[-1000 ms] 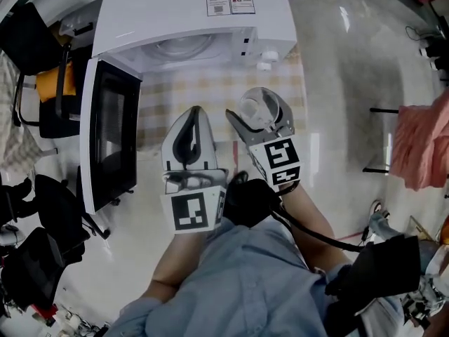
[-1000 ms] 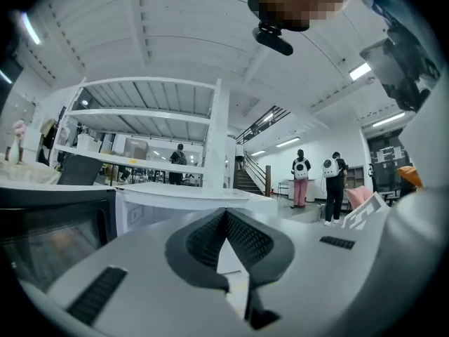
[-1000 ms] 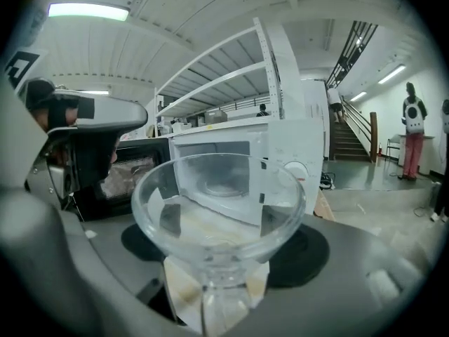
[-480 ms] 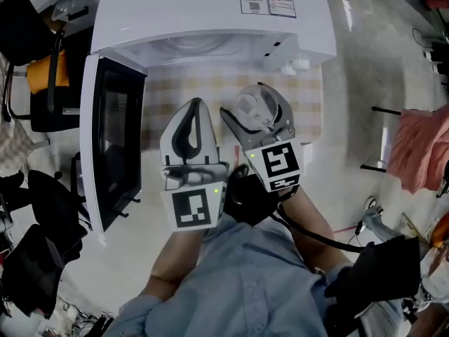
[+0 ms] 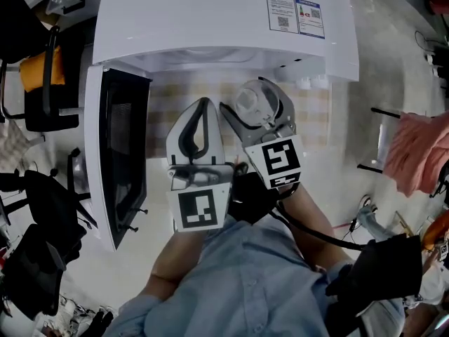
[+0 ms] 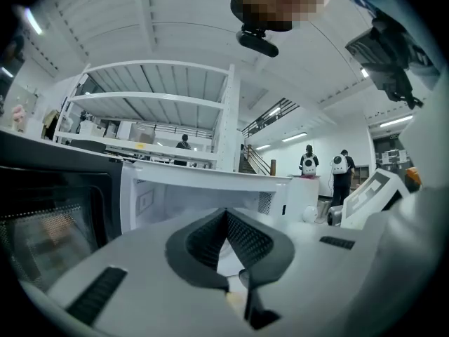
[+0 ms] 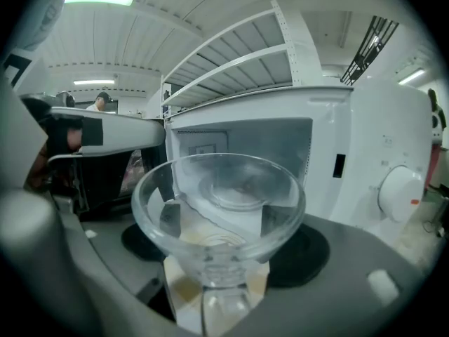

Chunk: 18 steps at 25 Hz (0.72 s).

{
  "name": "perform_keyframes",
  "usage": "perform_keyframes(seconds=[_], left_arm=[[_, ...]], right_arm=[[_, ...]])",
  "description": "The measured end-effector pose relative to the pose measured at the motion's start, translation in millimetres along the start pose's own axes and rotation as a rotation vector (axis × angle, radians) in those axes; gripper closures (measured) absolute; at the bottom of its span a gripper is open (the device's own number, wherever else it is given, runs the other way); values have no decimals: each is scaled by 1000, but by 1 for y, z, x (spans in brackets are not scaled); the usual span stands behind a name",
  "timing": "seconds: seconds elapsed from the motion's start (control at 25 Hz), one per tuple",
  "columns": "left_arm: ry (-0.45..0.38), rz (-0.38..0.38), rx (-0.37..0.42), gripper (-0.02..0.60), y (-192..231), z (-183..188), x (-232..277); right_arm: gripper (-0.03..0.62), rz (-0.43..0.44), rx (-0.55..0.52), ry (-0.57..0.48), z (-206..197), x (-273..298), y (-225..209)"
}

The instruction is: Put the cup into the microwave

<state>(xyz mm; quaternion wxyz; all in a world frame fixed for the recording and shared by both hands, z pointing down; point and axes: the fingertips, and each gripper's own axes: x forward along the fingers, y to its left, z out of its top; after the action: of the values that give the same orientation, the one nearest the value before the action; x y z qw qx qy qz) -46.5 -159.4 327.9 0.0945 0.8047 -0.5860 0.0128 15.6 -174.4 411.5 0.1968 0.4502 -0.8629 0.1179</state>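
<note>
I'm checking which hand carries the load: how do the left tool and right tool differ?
The right tool is shut on a clear glass cup; the left tool is shut on nothing, jaws meeting at the tips. The right tool reaches slightly farther toward the microwave than the left tool. Both face the open microwave.

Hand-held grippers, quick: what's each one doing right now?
Left hand-held gripper: closed, empty.
Right hand-held gripper: closed on the clear glass cup.

Blue shirt (image 5: 245, 279), black glove (image 5: 251, 196), white left gripper (image 5: 200, 104)
</note>
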Motion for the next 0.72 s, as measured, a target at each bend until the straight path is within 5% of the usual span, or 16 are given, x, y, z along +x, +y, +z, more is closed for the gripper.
perform_keyframes(seconds=[0.72], left_arm=[[35,47,-51,575,41,-11,25]], right_arm=[[223,39,-16,31,14,69,-1]])
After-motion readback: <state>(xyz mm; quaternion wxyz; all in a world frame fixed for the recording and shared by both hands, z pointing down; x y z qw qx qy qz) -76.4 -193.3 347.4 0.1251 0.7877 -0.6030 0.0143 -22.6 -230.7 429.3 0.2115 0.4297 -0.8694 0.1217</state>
